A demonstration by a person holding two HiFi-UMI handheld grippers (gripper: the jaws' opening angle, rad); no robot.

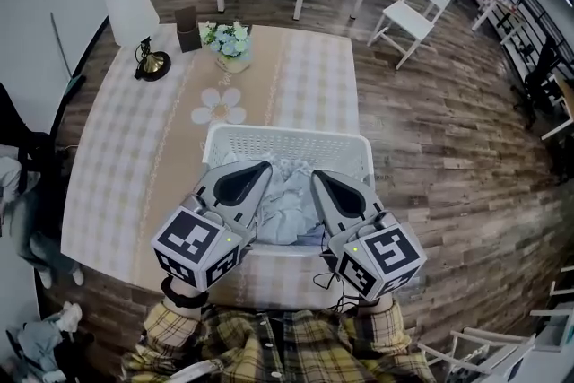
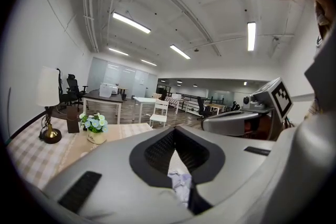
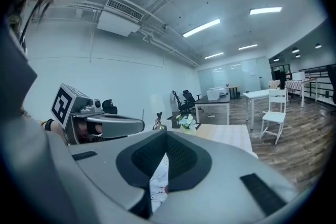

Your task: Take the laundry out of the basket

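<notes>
A white slatted laundry basket (image 1: pixel 287 138) stands on the checked tablecloth near the table's front edge. Crumpled pale blue and white laundry (image 1: pixel 291 197) fills it. My left gripper (image 1: pixel 266 164) hovers over the basket's left half, jaws shut with nothing clamped. My right gripper (image 1: pixel 315 175) hangs over the right half, also shut and empty. In the left gripper view the closed jaws (image 2: pixel 175 129) frame a scrap of the laundry (image 2: pixel 181 184) below them. The right gripper view shows its jaws (image 3: pixel 166 135) closed above the laundry (image 3: pixel 157 186).
At the table's far end stand a flower pot (image 1: pixel 231 45), a dark box (image 1: pixel 187 30), a white-shaded lamp (image 1: pixel 133 12) and a flower-shaped mat (image 1: pixel 218 106). A white chair (image 1: pixel 413 9) and desks stand beyond on the wooden floor.
</notes>
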